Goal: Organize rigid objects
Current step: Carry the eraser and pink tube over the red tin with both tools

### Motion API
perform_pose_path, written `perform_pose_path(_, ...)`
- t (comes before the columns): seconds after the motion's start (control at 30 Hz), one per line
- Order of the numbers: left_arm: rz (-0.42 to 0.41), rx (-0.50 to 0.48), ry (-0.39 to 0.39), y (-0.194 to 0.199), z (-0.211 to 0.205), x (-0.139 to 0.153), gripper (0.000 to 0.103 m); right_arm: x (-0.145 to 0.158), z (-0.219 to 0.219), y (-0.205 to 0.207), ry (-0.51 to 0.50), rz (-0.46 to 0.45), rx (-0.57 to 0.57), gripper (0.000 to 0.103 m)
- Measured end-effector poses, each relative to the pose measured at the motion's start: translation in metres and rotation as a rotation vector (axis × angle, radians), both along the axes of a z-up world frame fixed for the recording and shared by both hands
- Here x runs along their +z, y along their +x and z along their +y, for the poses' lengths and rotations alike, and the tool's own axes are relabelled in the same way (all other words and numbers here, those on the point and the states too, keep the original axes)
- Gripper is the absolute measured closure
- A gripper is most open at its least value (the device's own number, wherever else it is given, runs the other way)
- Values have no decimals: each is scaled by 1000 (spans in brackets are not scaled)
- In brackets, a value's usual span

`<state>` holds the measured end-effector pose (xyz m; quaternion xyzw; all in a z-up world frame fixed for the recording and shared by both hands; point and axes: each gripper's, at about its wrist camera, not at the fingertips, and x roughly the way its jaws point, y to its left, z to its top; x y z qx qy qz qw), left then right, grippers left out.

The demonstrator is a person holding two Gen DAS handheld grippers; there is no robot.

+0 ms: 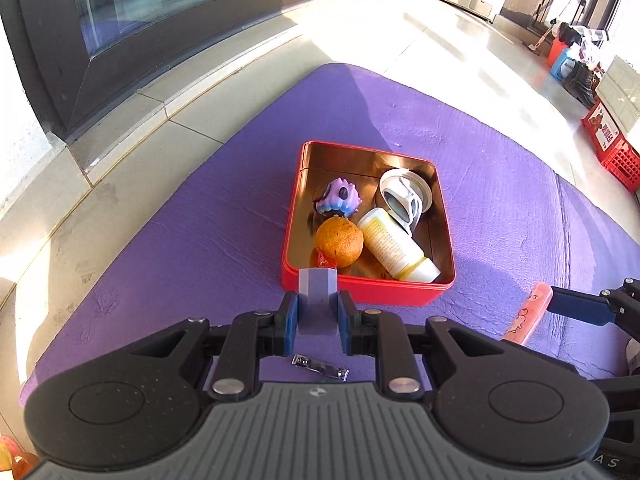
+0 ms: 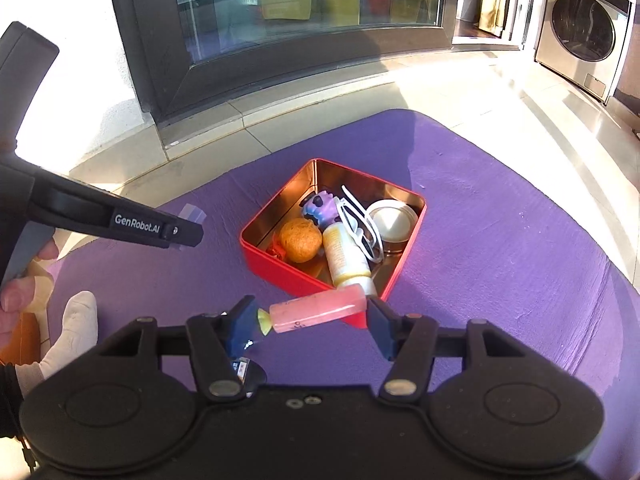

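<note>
An open red tin (image 1: pixel 372 291) stands on the purple mat (image 1: pixel 180 248). It holds a purple toy (image 1: pixel 339 197), an orange (image 1: pixel 339 241), a white-and-yellow bottle (image 1: pixel 396 245), white sunglasses (image 1: pixel 404 200) and a round metal lid. My left gripper (image 1: pixel 318 308) is shut on a small translucent grey-blue block (image 1: pixel 318 288), held just in front of the tin's near wall. My right gripper (image 2: pixel 312 316) is shut end to end on a pink tube (image 2: pixel 318 311) with a yellow cap, above the mat by the tin's (image 2: pixel 288 276) near corner.
A metal nail clipper (image 1: pixel 320 367) lies on the mat under my left gripper. A person's hand (image 2: pixel 16 300) and a white-socked foot (image 2: pixel 76 332) are at the mat's left. Beyond the mat are a tiled floor, a dark-framed glass door (image 2: pixel 280 20), a washing machine (image 2: pixel 580 32) and red crates (image 1: pixel 612 140).
</note>
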<state>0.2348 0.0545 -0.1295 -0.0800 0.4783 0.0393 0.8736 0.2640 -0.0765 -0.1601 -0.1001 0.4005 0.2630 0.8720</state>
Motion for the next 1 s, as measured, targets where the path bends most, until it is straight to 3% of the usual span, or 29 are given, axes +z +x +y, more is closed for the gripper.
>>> perform_pose_path(0.33,-32,-23,18,49,-1,2,83,-7,4,42,1,-29,-51,44)
perform_pose_path(1.0,74,-40,-9,124,-2,-78,83,-83,19,115,-47,48,-72,44)
